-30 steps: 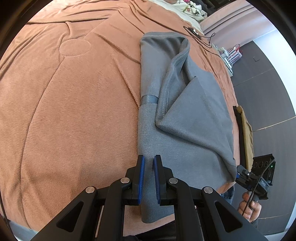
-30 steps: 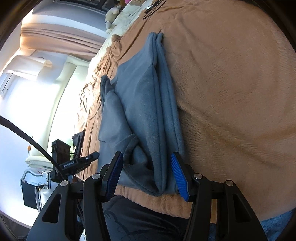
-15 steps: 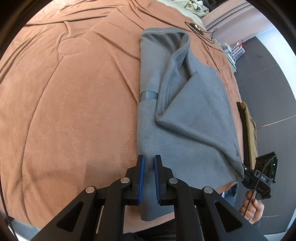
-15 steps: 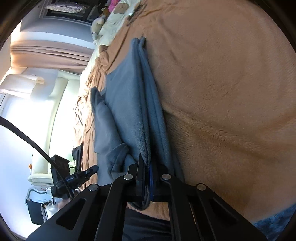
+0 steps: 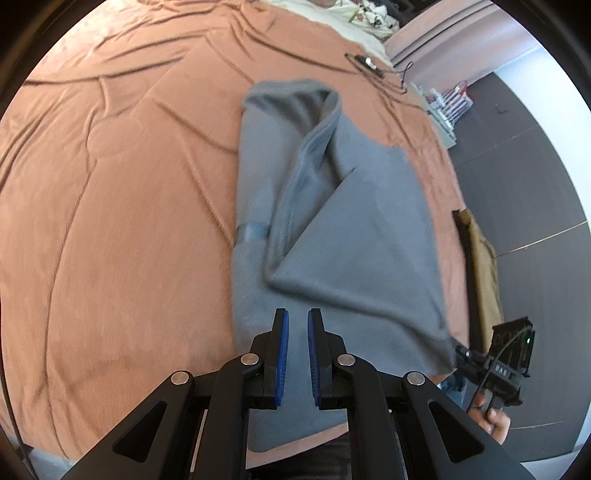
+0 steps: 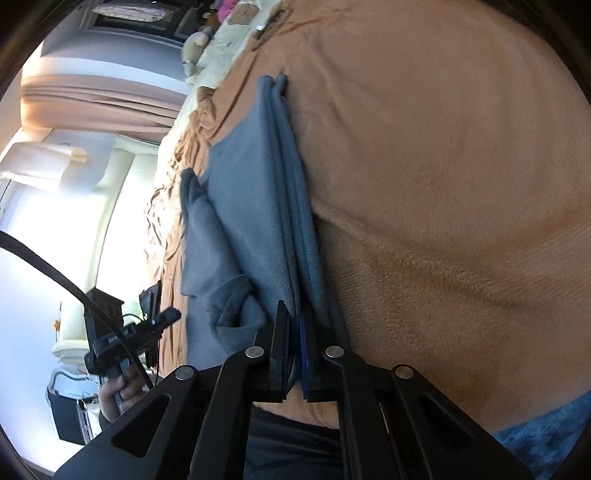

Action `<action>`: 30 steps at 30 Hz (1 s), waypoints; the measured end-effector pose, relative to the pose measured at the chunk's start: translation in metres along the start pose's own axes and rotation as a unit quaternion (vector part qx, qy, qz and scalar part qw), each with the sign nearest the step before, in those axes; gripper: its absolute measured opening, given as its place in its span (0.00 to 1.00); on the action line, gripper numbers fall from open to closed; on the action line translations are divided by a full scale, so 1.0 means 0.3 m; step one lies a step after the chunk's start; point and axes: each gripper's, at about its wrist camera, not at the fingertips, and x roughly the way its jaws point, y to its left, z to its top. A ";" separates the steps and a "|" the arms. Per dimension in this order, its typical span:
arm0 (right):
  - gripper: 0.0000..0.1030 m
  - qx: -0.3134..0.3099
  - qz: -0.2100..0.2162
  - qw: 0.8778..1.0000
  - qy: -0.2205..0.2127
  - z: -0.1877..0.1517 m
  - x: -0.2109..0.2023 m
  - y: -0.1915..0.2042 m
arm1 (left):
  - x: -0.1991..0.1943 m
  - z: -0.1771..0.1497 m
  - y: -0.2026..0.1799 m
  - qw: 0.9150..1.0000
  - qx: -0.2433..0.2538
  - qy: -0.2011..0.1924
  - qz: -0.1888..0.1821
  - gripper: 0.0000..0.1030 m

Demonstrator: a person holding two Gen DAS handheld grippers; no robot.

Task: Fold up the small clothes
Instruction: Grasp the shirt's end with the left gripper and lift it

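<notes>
I have the grey garment (image 5: 332,229) lying half-folded on the bed (image 5: 129,184), its near hem at the edge. My left tool (image 5: 295,354) pinches the near left hem; my right tool (image 6: 293,354) clamps the stacked layers, jaws easing slightly. Risk — if that bite loosens, lower layers slip out and the fold skews.

The folded grey fleece garment (image 5: 347,236) lies on the terracotta-brown plush bed cover (image 5: 122,206), its near edge (at the bed's front) overhanging. Behind it, a thin black cable (image 5: 380,74) lies on the cover, cream pillows (image 5: 332,18) beyond.
</notes>
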 end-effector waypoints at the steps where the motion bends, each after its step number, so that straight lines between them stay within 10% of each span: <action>1: 0.17 -0.005 -0.003 1.000 -0.004 0.000 -0.015 0.000 | -0.006 0.008 -0.004 1.000 0.000 -0.003 -0.001 0.09; 4: 0.61 -0.033 -0.016 0.999 -0.028 -0.011 -0.065 0.035 | -0.003 0.033 -0.010 1.000 -0.001 -0.004 -0.001 0.17; 11: 0.61 -0.114 -0.038 0.992 -0.028 -0.064 -0.054 0.162 | 0.072 0.056 -0.022 1.000 -0.017 0.022 -0.013 0.41; 24: 0.61 -0.140 -0.070 0.988 -0.010 -0.074 0.033 0.219 | 0.152 0.057 0.044 0.994 -0.094 0.020 -0.046 0.45; 27: 0.61 -0.138 -0.082 0.987 -0.009 -0.084 0.034 0.222 | 0.136 0.085 0.027 0.995 -0.092 0.006 -0.044 0.39; 30: 0.61 -0.135 -0.085 0.987 -0.011 -0.103 0.009 0.219 | 0.100 0.112 -0.025 0.995 -0.076 -0.009 -0.059 0.12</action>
